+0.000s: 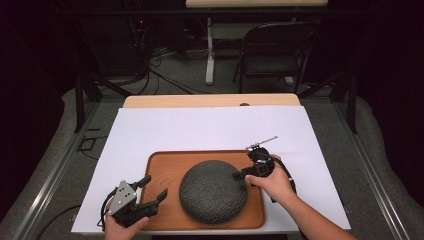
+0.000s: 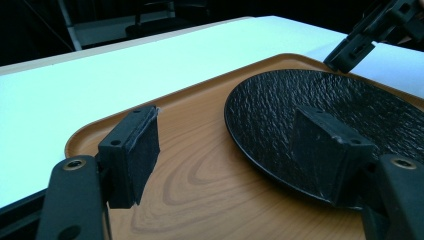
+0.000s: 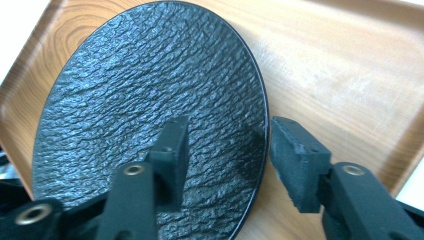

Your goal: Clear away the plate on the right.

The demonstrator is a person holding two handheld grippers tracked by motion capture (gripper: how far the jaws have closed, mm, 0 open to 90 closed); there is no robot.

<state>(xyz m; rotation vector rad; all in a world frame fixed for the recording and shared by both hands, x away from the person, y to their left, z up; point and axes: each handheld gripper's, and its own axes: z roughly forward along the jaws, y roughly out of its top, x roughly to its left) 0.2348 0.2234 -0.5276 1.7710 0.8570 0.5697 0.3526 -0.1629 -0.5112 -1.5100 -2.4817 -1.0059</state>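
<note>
From the high view, your left tongs [image 1: 152, 188] sat at the near left corner of the wooden tray [image 1: 162, 167], jaws spread apart and holding nothing, one over the white sheet [image 1: 200, 127] edge and the other over the tray's wood. Your right tongs [image 1: 242, 175] reached in from the tray's right side, at the rim of the dark round plate [image 1: 212, 191], which lay flat in the tray toward its right half. This view alone showed the worktop [image 1: 210, 100] edge beyond the sheet and a folding chair [image 1: 275, 50] on the floor behind; whether the right jaws pinched the plate was hard to make out from up there.

In the left gripper view, your left tongs [image 2: 230, 150] stood wide open above the tray [image 2: 200, 170], with the plate [image 2: 325, 115] lying partly behind the right-hand jaw (its near edge was cut off by that jaw). The right tongs [image 2: 350, 52] showed far off at the plate's far rim.

In the right gripper view, your right tongs [image 3: 227, 150] straddled the plate [image 3: 140, 90] rim: one jaw over the textured face, the other over the bare tray [image 3: 340, 75]. A gap remained between the pads, so they were open and not clamped on it. The tray's far corners ran out of frame.
</note>
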